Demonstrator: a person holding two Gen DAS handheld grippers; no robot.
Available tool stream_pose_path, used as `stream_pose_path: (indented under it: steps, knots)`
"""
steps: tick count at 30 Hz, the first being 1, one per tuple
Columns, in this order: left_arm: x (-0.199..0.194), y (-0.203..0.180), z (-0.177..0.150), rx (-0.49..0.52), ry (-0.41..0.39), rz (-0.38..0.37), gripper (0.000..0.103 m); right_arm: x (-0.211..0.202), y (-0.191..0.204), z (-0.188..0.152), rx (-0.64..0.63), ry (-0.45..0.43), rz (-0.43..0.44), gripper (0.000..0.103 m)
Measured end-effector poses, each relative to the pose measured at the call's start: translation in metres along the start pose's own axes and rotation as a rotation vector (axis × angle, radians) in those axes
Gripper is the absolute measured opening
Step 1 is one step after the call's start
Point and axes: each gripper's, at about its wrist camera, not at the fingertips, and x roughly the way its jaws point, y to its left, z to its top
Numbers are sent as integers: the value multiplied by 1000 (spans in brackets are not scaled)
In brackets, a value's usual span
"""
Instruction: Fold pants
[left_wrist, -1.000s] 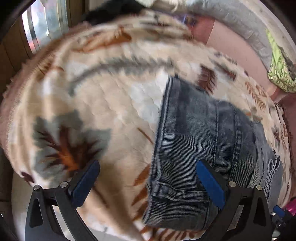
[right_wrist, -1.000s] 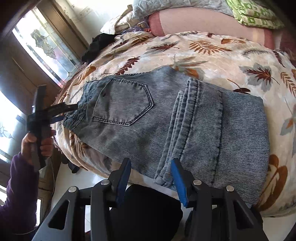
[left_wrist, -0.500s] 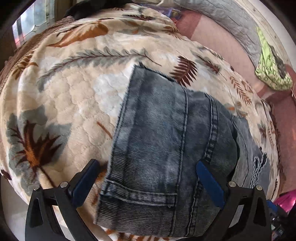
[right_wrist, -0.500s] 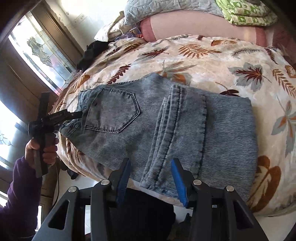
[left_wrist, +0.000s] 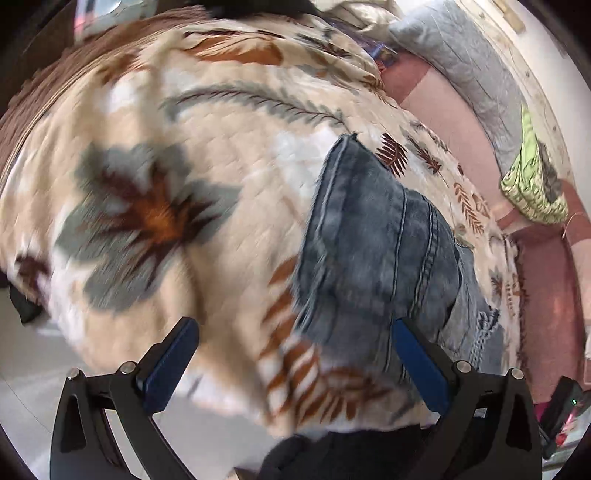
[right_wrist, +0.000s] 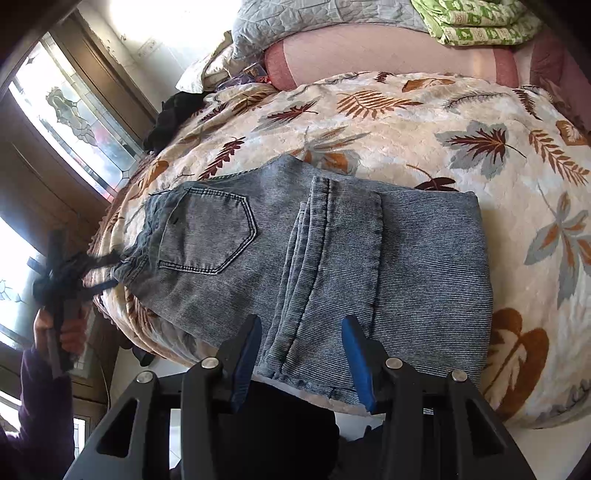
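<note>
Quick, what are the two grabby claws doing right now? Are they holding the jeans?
Left gripper: open, holding nothing, beside the waistband end of the jeans.
Right gripper: open, holding nothing, jaws either side of the folded leg hems.

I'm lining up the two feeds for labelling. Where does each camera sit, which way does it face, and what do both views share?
Left wrist: on the left gripper, angled down over the bed's near edge at the jeans' waist end and the blanket; only its own open fingers show.
Right wrist: on the right gripper, angled down across the bed at the folded jeans; its fingers, the left gripper and the hand holding it show.
Shared: jeans, leaf blanket, green bedding.
</note>
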Motion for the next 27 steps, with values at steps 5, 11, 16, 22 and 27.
stream_pose_path:
  steps: [5, 11, 16, 22, 27]
  knots:
    - [-10, 3, -25, -82, -18, -119, 103, 6, 6, 0, -8, 17, 5, 49]
    - [7, -19, -14, -179, -73, -183, 103, 1, 15, -3, -39, 7, 2, 49]
    - [35, -26, 4, -226, -56, -175, 101, -7, 14, -4, -38, -9, -7, 49]
    - [45, -44, 20, -165, -78, -159, 96, -8, 10, -4, -29, -6, -12, 49]
    - [49, -49, 22, -118, -98, -98, 80, -11, 9, -4, -29, -15, -9, 49]
